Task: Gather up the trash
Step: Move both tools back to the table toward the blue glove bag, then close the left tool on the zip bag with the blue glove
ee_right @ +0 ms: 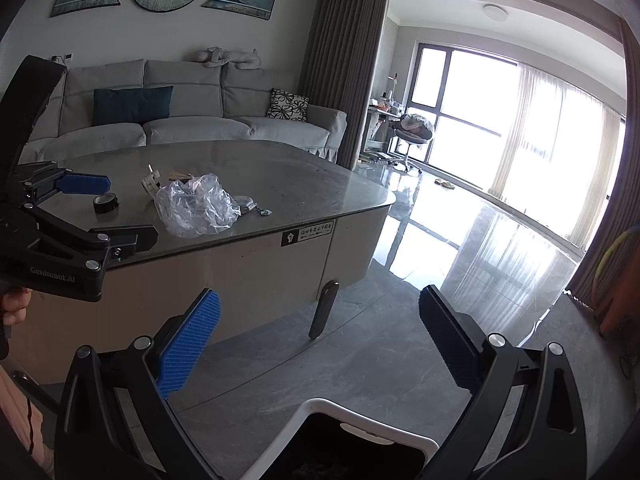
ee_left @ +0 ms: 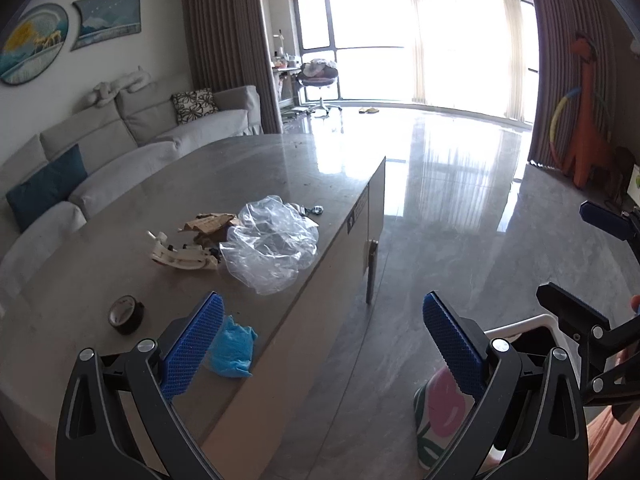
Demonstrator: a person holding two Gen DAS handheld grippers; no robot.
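Note:
Trash lies on the grey coffee table (ee_left: pixel 120 208): a crumpled clear plastic bag (ee_left: pixel 270 242), brown paper scraps (ee_left: pixel 208 226), a broken white plastic piece (ee_left: pixel 180 256), a crumpled blue wad (ee_left: pixel 234 346) near the front edge and a dark tape roll (ee_left: pixel 126 314). My left gripper (ee_left: pixel 320 340) is open and empty, its left finger just beside the blue wad. My right gripper (ee_right: pixel 320 340) is open and empty, hovering over the floor above a white-rimmed bin (ee_right: pixel 344 440). The bag (ee_right: pixel 196 206) and the tape roll (ee_right: pixel 106 203) also show in the right wrist view.
A small metal keychain-like item (ee_left: pixel 316 210) lies behind the bag. A grey sofa (ee_right: pixel 192 120) stands beyond the table. The glossy floor (ee_left: pixel 460 200) stretches right of the table. An orange giraffe toy (ee_left: pixel 592 120) stands by the curtain. A patterned slipper (ee_left: pixel 440 412) is near the bin.

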